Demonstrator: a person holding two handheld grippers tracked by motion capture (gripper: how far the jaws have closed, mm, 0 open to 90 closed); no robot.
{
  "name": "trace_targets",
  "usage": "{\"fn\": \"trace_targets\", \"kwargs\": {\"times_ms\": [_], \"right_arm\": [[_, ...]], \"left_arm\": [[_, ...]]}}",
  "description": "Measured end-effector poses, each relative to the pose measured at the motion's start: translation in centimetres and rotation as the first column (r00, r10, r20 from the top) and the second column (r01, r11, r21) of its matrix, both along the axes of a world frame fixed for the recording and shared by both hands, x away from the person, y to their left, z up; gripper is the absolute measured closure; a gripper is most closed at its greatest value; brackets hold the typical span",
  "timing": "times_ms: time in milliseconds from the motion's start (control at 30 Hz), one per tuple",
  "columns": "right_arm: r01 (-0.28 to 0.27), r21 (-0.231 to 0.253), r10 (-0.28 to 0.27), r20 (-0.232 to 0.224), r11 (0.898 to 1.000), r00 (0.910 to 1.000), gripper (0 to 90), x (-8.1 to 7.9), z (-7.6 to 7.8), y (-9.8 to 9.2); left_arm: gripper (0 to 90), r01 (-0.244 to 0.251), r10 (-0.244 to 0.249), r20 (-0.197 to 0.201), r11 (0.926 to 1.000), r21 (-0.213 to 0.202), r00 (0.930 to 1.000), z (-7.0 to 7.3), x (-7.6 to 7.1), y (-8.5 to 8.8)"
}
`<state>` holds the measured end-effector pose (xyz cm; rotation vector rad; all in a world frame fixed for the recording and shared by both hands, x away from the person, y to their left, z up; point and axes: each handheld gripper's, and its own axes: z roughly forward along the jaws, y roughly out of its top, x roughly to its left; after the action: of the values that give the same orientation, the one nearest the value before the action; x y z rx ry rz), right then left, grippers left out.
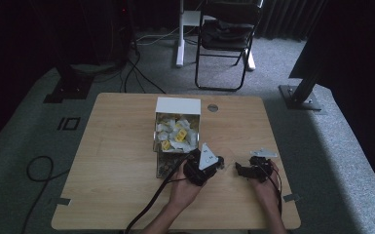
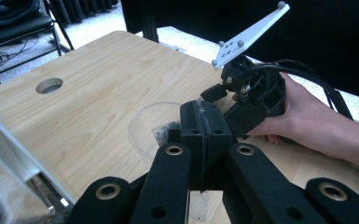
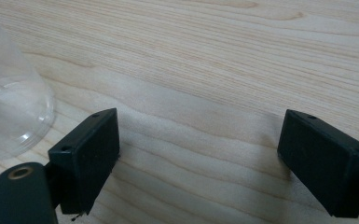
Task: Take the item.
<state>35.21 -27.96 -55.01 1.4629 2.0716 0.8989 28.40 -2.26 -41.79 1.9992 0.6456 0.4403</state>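
The left tool (image 2: 204,122), jaws pressed together on a small dark packet (image 2: 164,133), hovers over the clear plastic cup (image 2: 150,125); the right tool (image 3: 198,156) gapes empty. Next, release it inside.

One light wooden table (image 1: 126,161) with one round hole (image 1: 213,107) near its far edge. One white-backed clear box (image 1: 177,127) stands on it, packed with small white and yellow packets too jumbled to count. One clear round plastic cup (image 2: 155,125) lies on the wood. Two black two-jaw hand-held grippers: the left gripper (image 2: 204,122) and the right gripper (image 3: 198,154). One black folding chair (image 1: 225,34) stands beyond the table.
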Motion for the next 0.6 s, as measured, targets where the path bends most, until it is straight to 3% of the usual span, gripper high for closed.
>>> {"fn": "trace_targets", "kwargs": {"times_ms": [600], "right_arm": [[-0.007, -0.001, 0.007, 0.001, 1.0, 1.0, 12.5, 0.0, 0.0, -0.1]], "left_arm": [[90.0, -0.017, 0.017, -0.003, 0.9998, -0.01, 0.9999, -0.3, 1.4, -1.5]]}}
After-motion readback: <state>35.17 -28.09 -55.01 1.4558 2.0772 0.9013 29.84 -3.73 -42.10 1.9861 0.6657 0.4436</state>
